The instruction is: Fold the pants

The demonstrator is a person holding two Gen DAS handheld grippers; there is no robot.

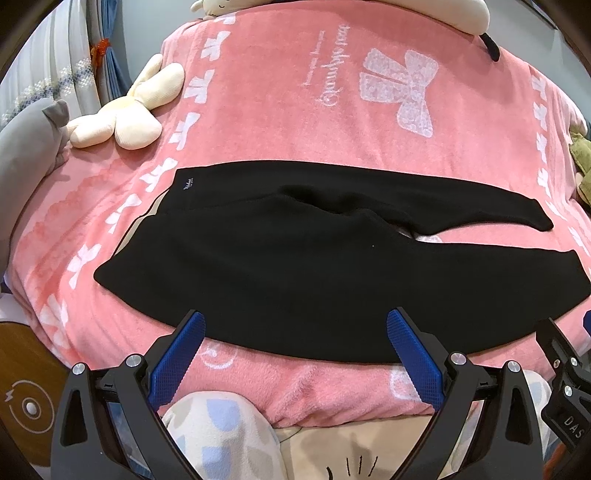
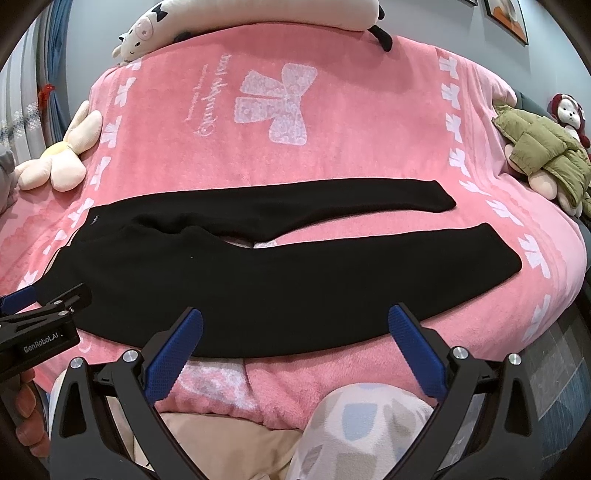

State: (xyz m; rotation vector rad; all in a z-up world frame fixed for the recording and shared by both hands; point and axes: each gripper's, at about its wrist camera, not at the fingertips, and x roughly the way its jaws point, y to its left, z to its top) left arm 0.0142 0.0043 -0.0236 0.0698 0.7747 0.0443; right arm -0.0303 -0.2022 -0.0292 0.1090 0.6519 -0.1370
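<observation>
Black pants (image 1: 295,266) lie flat across a pink blanket (image 1: 280,110), waist to the left, both legs running right with a narrow gap between them. They also show in the right wrist view (image 2: 280,273). My left gripper (image 1: 295,325) is open and empty, hovering over the near edge of the pants by the waist part. My right gripper (image 2: 295,321) is open and empty over the near edge of the near leg. The left gripper's body (image 2: 40,325) shows at the left of the right wrist view.
A cream flower cushion (image 1: 122,110) lies at the blanket's left. A long cow plush (image 2: 240,18) lies along the far edge. A plush in an olive jacket (image 2: 546,158) sits at the right. The person's patterned knee (image 2: 362,424) is below the grippers.
</observation>
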